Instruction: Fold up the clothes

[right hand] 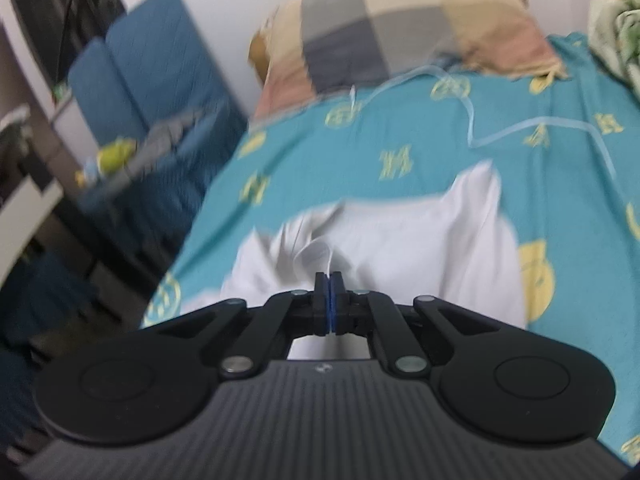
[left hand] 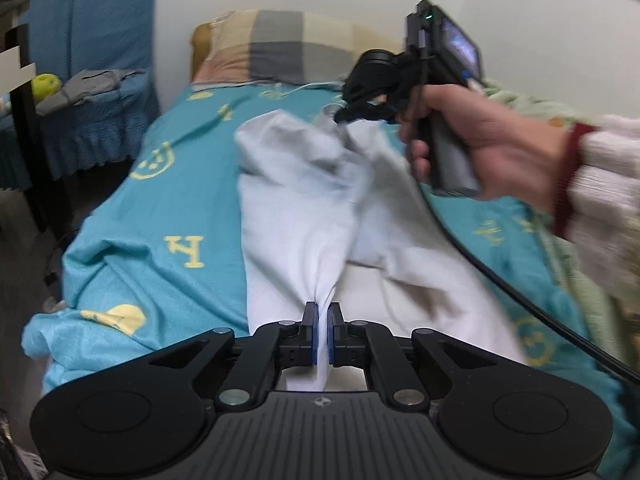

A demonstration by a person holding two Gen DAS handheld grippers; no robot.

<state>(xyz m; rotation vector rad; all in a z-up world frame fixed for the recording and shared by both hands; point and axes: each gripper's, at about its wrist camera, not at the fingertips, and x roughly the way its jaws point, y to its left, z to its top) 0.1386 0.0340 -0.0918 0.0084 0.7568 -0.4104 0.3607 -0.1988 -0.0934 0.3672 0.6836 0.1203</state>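
A white garment (left hand: 304, 208) lies lengthwise on the teal bed sheet (left hand: 168, 200). My left gripper (left hand: 323, 312) is shut on the garment's near edge, with cloth bunched between the blue pads. My right gripper (left hand: 344, 114) shows in the left wrist view, held in a hand, and pinches the garment's far end lifted above the bed. In the right wrist view the right gripper (right hand: 330, 280) is shut on a fold of the white garment (right hand: 400, 248), which hangs below it over the sheet.
A checked pillow (left hand: 280, 48) lies at the bed's head against the white wall. A blue covered chair (left hand: 104, 60) with grey clothes stands left of the bed. A green blanket (left hand: 528, 108) lies at the right. A black cable (left hand: 500, 280) trails from the right gripper.
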